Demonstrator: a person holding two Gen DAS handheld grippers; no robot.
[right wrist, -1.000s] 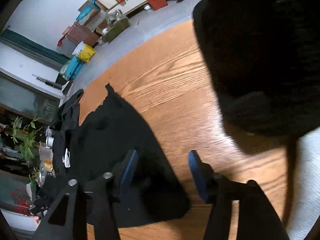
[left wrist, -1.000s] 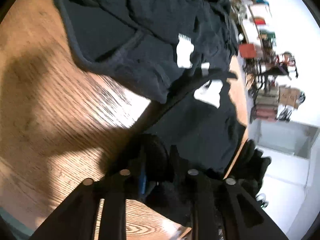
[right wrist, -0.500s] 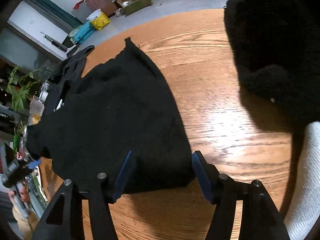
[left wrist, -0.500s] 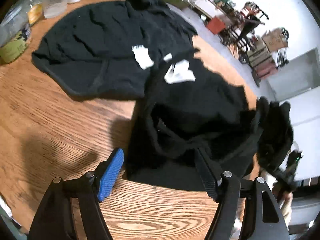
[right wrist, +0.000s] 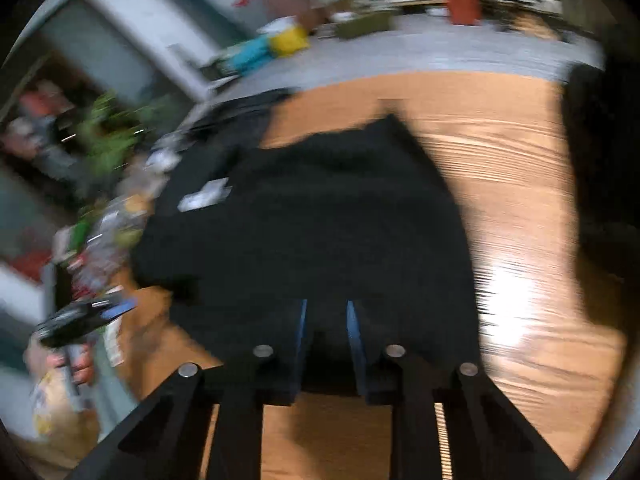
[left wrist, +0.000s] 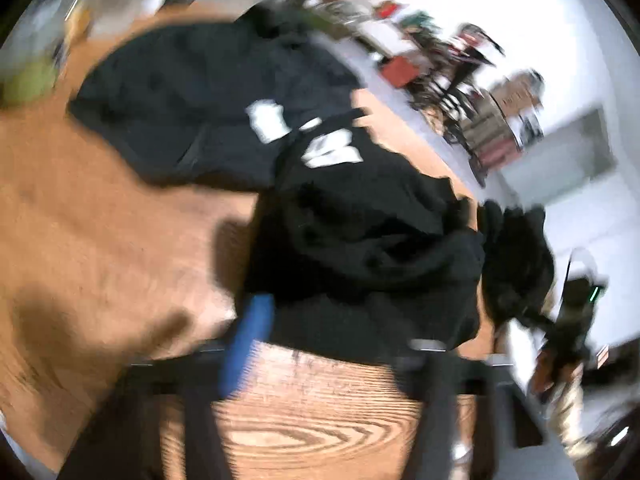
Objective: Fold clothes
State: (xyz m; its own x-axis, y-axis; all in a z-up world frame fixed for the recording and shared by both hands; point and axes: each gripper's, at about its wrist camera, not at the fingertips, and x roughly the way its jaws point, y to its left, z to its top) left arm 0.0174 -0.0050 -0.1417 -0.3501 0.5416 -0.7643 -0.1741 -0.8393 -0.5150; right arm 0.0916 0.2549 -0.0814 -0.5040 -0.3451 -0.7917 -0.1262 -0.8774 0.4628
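Note:
A black garment (left wrist: 360, 248) lies bunched on the wooden table (left wrist: 100, 240), with a white label (left wrist: 332, 154) showing. A second black garment (left wrist: 192, 108) with a white tag lies behind it. My left gripper (left wrist: 328, 340) is open at the near hem of the bunched garment, its blue-padded fingers (left wrist: 246, 340) wide apart. In the right wrist view the same black garment (right wrist: 320, 220) spreads across the table (right wrist: 500, 200). My right gripper (right wrist: 326, 328) is shut on its near edge, cloth between the narrow jaws. Both views are motion-blurred.
Jars and clutter (right wrist: 104, 232) stand at the table's left edge by the garment. A dark bundle (left wrist: 516, 264) lies at the table's far right. The other hand-held gripper (right wrist: 80, 316) shows at lower left. Room furniture stands beyond the table.
My right gripper has moved onto the garment's near edge and closed on it. My left gripper stays open and has shifted closer to the bunched garment's hem.

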